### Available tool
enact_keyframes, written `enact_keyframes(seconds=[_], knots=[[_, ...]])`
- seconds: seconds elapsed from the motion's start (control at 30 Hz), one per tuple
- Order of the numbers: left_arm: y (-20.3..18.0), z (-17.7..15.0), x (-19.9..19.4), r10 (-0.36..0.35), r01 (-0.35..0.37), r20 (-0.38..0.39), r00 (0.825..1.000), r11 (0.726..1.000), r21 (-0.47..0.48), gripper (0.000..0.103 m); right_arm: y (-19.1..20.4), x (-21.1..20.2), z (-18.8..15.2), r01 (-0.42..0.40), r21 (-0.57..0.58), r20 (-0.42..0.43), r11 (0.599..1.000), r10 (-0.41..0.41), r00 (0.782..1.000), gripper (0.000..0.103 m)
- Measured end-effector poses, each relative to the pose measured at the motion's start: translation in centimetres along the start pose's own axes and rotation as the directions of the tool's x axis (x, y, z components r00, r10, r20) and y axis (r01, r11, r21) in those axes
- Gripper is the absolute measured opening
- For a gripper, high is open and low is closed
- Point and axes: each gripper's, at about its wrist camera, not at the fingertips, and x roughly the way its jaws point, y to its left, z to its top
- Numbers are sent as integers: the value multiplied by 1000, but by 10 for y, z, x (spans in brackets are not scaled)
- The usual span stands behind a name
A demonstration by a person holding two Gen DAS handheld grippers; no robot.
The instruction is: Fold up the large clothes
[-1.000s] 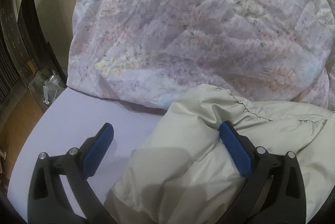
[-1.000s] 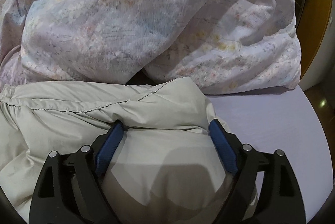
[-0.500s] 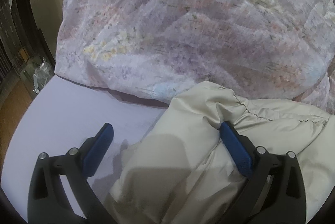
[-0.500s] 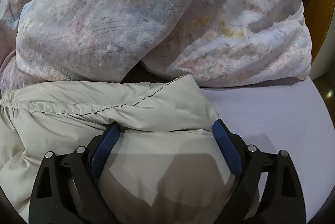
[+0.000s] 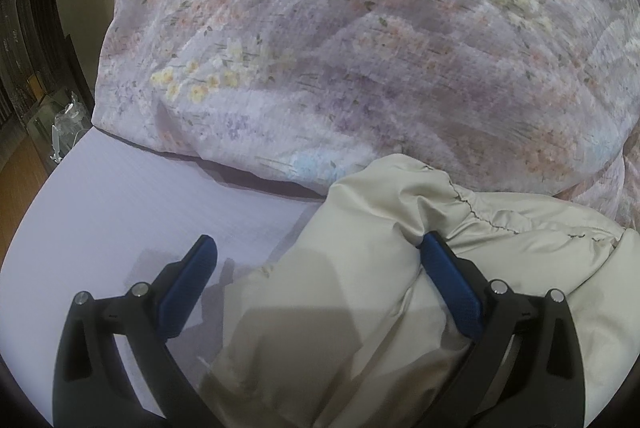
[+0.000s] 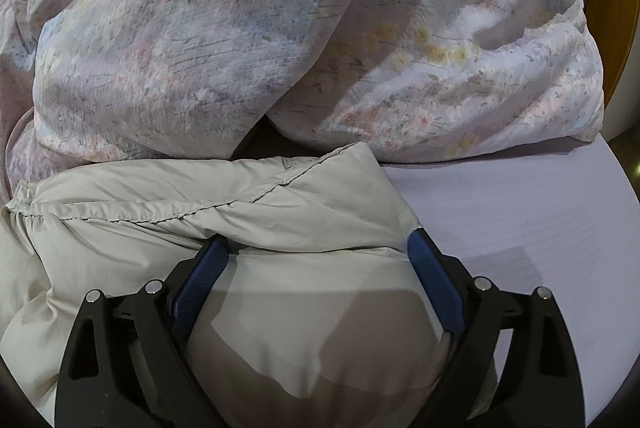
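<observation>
A beige puffy jacket lies bunched on a lavender sheet; it also shows in the right wrist view. My left gripper is open, its jaws wide apart; the right pad presses into a fold of the jacket's left end, the left pad is over the bare sheet. My right gripper is open, both pads set astride the jacket's right end, with padded cloth bulging between them.
A large floral duvet is heaped just behind the jacket and also fills the top of the right wrist view. The bed edge drops to a wooden floor at left. Bare sheet lies right of the jacket.
Both grippers have moved forward toward the duvet, which now looms larger. The jaws stay wide apart on the jacket ends.
</observation>
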Motion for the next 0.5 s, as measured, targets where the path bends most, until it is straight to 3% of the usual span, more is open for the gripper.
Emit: enact_keyframes(seconds=[0.37,0.47,0.5], knots=[[10,-4,-2,-3,3,2,1000,1000,-22,101,-5,3,3,8,14,7,1000,-8,1000,93],[10,-12,-22,28,-27,17,999,999,-36,100,-14,-14,0,65,56,8,996,-65,998,93],[16,-20,-36,-13,14,16,1000,998,-61,100,-20,-26,-5,61,98,3,993,-62,998,93]])
